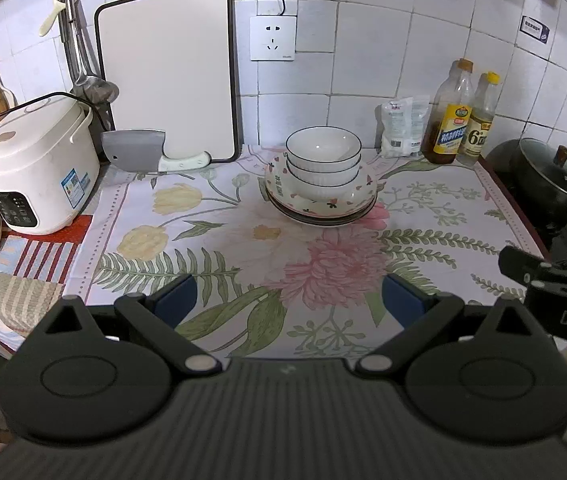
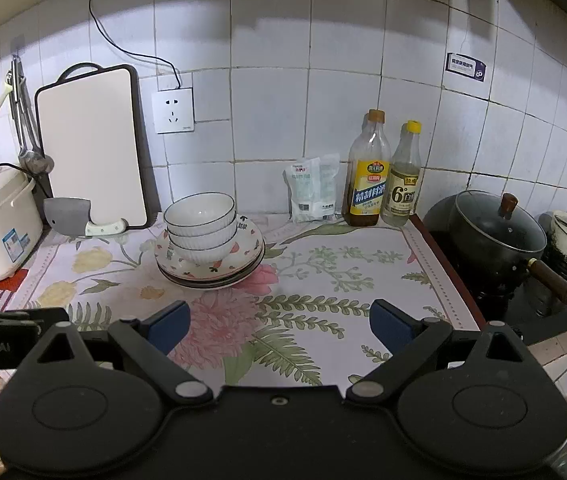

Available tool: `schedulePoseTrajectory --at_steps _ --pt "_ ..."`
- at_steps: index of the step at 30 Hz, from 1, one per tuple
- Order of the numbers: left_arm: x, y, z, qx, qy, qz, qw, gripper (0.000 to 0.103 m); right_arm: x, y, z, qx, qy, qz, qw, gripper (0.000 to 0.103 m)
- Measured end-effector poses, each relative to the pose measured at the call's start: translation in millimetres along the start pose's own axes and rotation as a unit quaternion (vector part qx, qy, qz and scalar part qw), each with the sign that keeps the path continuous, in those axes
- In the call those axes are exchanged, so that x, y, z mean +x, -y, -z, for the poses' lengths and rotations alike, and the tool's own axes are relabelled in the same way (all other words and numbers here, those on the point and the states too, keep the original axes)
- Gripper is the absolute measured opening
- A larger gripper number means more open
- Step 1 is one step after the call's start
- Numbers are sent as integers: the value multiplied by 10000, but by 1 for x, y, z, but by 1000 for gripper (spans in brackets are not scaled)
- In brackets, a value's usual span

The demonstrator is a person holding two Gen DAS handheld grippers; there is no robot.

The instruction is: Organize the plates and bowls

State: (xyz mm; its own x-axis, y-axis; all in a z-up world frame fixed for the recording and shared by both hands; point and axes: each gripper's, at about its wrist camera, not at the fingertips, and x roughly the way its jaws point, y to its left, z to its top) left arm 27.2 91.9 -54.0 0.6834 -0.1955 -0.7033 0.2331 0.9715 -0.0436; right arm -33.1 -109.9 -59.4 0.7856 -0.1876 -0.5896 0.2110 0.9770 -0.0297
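Three bowls (image 1: 322, 160) nested on stacked plates (image 1: 320, 204) sit far on the desk (image 1: 219, 240), straight ahead of our left gripper (image 1: 288, 294) and far-left of our right gripper (image 2: 279, 322), both fingers spread, empty.

Three white bowls (image 1: 322, 162) with thin dark rims and ribbed sides sit nested upright, one inside the next, all empty. They rest on a stack of plates (image 1: 320, 204); the top plate is cream with small red hearts and dark lettering, with darker-edged plates beneath it. The whole pile stands just above the middle of the left view, and left of centre in the right view.
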Motion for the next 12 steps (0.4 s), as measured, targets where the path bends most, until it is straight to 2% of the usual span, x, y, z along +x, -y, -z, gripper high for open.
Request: schedulePoseTrajectory --at_steps 12 --pt "-2 -5 -1 -92 12 -6 10000 100 0 1 1 20 -22 35 10000 98"
